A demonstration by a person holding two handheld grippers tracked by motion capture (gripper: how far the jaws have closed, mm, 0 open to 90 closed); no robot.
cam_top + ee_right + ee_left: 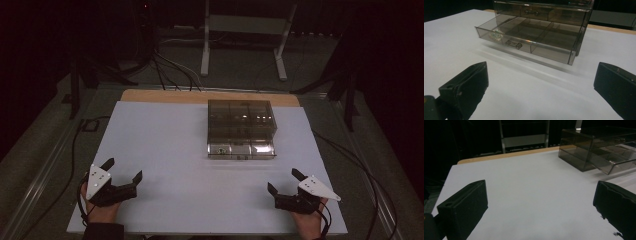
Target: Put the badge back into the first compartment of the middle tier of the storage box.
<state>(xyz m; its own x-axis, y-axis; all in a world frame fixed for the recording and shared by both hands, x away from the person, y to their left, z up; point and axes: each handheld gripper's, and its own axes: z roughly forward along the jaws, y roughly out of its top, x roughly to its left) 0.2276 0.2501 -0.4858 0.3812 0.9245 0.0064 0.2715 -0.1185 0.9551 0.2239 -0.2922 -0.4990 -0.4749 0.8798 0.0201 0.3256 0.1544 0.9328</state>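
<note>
A large white rectangular table top (pixel 165 150) with a strip of bare wood along its far edge sits in a dark room. Toward its far middle stands a smoky, see-through plastic drawer cabinet (pixel 241 120). Its bottom drawer (pixel 241 149) is pulled out toward the person, while the drawer above it, with a small clear handle (pixel 531 12), is closed. The open drawer is split into compartments. In the right gripper view, a small, shiny, pale-green object (pixel 496 34) lies in the compartment at the drawer's left front corner; what it is cannot be made out. A small clear handle (pixel 513 44) sits on the drawer's front wall.

The black left gripper (pixel 123 170), topped by a grey three-cornered plate, rests near the table's near left corner, jaws spread wide apart and holding nothing. The black right gripper (pixel 283 182) rests near the near right corner, jaws likewise wide apart and empty. Both are well apart from the cabinet.

Risks, as a judgement: the cabinet looks light and nothing holds it down, so pushing the drawer or tugging its handle with one gripper could slide the whole cabinet across the smooth table top. The clear walls are hard to see, so a jaw reaching for the shiny object could strike the drawer's front wall.
</note>
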